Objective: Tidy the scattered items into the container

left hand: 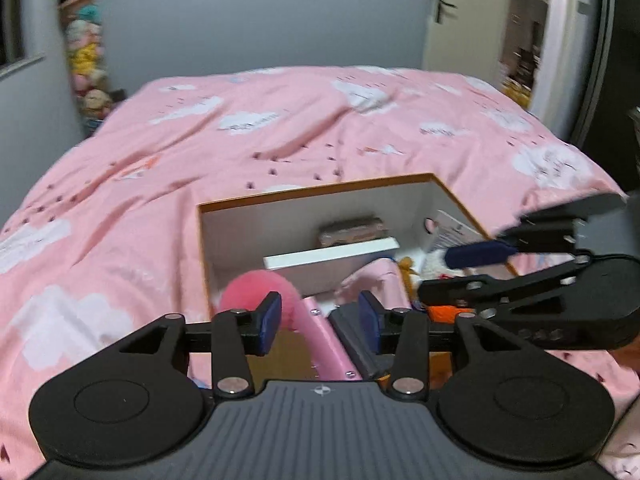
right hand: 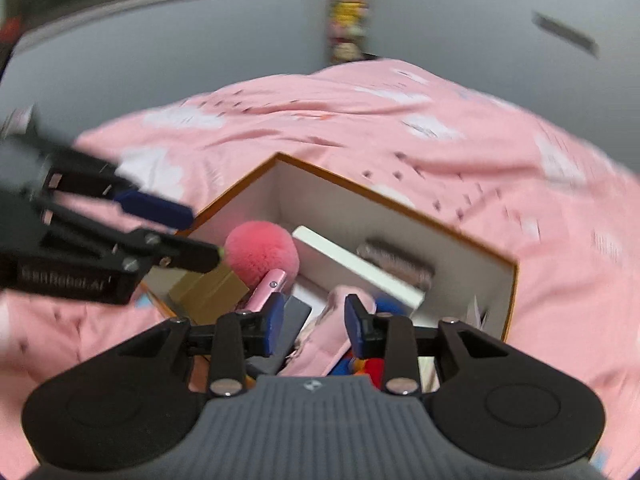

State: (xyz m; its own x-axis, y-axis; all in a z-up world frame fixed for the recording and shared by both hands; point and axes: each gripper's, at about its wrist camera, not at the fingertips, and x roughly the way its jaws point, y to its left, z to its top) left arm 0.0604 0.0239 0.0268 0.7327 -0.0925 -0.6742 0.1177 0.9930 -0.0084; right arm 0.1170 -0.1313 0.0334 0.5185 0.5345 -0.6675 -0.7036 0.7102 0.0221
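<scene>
Since most items already sit inside, treat what follows as a checklist for finishing cleanly.

Box: the orange-rimmed cardboard box [left hand: 320,190] rests on the bed, open at the top, white inside.

Contents: a pink pom-pom [right hand: 262,254] on a pink handle leans at the near left corner; a white board [left hand: 332,254], a pink cloth [right hand: 340,320] and small soft toys fill the rest.

Left tool: your left tool [left hand: 318,322] hangs over the near edge, pads spread, nothing between them.

Right tool: your right tool [right hand: 316,326] hovers over the cloth, likewise spread and empty.

Step in hand: likely settling the contents. I see no stray items on the quilt in either view.

How to do it well: keep the two tools apart, since they crowd the same opening. Press down on soft things only, and nudge the pom-pom handle inward without tipping the box.

Surroundings: pink cloud-print quilt [left hand: 120,208], with stuffed toys [left hand: 84,60] stacked in the far corner.
</scene>
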